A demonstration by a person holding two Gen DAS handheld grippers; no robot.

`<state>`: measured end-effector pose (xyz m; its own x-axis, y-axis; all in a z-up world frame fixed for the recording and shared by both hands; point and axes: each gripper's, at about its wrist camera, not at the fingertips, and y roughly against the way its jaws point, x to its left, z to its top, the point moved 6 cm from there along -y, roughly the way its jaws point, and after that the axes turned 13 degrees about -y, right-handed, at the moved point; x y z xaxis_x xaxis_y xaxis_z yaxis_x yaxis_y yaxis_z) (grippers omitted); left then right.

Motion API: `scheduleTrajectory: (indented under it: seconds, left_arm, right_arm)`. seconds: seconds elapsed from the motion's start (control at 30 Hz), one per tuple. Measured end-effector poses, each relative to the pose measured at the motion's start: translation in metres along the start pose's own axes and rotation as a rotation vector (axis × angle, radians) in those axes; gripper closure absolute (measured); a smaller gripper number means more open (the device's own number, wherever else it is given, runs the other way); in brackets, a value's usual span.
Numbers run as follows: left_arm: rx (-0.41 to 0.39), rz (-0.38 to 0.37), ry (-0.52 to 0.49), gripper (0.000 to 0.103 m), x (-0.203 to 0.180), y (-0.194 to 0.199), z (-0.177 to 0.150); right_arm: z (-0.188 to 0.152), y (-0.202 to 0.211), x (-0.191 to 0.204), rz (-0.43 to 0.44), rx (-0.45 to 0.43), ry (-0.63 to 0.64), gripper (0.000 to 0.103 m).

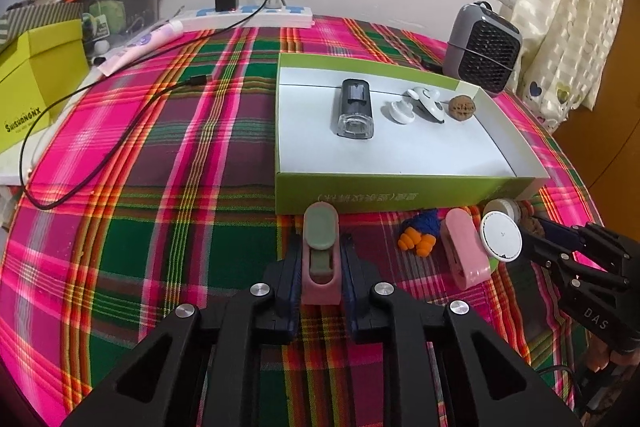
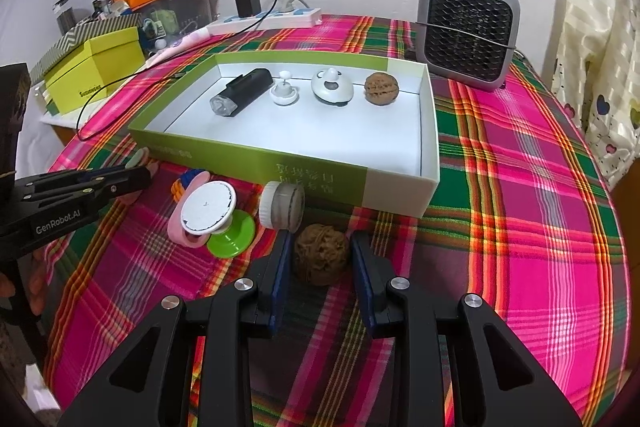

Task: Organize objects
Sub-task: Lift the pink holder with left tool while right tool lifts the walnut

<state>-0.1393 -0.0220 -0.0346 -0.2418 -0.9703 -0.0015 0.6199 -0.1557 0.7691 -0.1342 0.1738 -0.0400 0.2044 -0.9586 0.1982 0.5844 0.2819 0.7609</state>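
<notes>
left gripper [image 1: 320,267]: pressed together on the pink clip [image 1: 320,259], pads on its two long flanks. it lies on the plaid cloth [image 1: 160,187] just in front of the green box [image 1: 400,193].
pink clip handling: i judge it light, hard plastic, smooth sides. could squirt out forward if squeezed near the tip, so i want the hold mid-body, as it is now.
right gripper [image 2: 320,267]: jaws either side of the walnut [image 2: 320,259]. gaps look thin and i can't tell for sure that the pads press on it.
walnut handling: light, rigid, rough shell, so good friction. round, so it can roll. take it across its widest part.
walnut place: on the cloth near the front wall of the box, just behind a white jar [image 2: 282,207] lying on its side.
box contents: black lamp [image 1: 354,109], two white gadgets and a second walnut [image 1: 461,105] in a row at the back. front half is free.
still loose on cloth: second pink clip [image 1: 466,253], white disc [image 1: 501,235], orange-blue toy [image 1: 420,233].
</notes>
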Motion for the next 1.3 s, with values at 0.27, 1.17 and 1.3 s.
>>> scheduleTrajectory:
  seconds: [0.27, 1.17, 1.3]
  left_arm:
    - [-0.001, -0.002, -0.006, 0.087, -0.002, 0.003, -0.004]
    - [-0.051, -0.037, -0.043, 0.087, -0.016, 0.026, 0.008]
    - [-0.064, -0.042, -0.049, 0.087, -0.018, 0.031, 0.012]
  right_arm:
    - [-0.001, 0.002, -0.001, 0.002, -0.006, -0.005, 0.072]
    - [0.001, 0.013, 0.000, 0.007, -0.024, -0.018, 0.072]
    - [0.003, 0.016, 0.000, 0.013, -0.034, -0.022, 0.072]
